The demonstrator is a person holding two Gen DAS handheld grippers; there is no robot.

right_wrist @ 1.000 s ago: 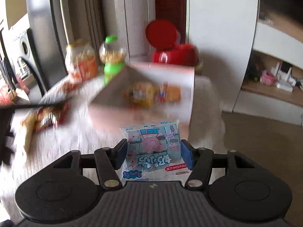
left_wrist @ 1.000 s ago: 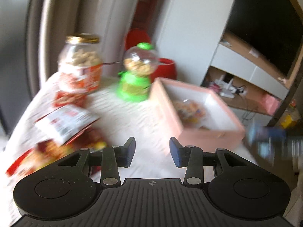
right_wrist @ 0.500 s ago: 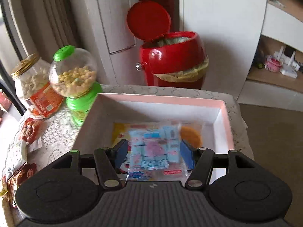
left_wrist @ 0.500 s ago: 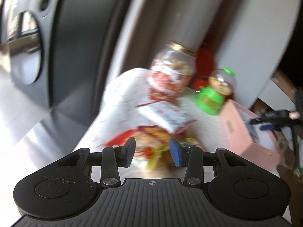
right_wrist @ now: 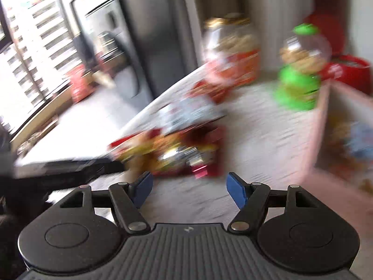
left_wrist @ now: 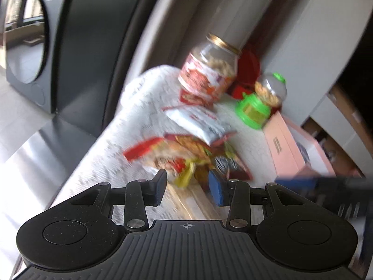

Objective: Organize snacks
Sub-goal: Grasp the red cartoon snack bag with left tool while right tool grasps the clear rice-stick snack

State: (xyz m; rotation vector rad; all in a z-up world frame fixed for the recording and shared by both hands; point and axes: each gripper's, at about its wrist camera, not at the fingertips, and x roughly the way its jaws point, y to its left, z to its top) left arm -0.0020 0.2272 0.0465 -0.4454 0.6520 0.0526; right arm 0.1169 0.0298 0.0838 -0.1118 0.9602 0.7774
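Snack packets [left_wrist: 186, 149], red and yellow, lie blurred and heaped before the released, empty left claw [left_wrist: 187, 185] and right claw [right_wrist: 190, 187].

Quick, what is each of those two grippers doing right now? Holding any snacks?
Left gripper: open, holding nothing.
Right gripper: open, holding nothing.

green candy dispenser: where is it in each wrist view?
Left wrist: green dispenser right of centre, upper half, just beyond the pink box.
Right wrist: dispenser upper right, blurred, just left of the box.
Shared landmark: gold-lidded jar, left of the dispenser in both.
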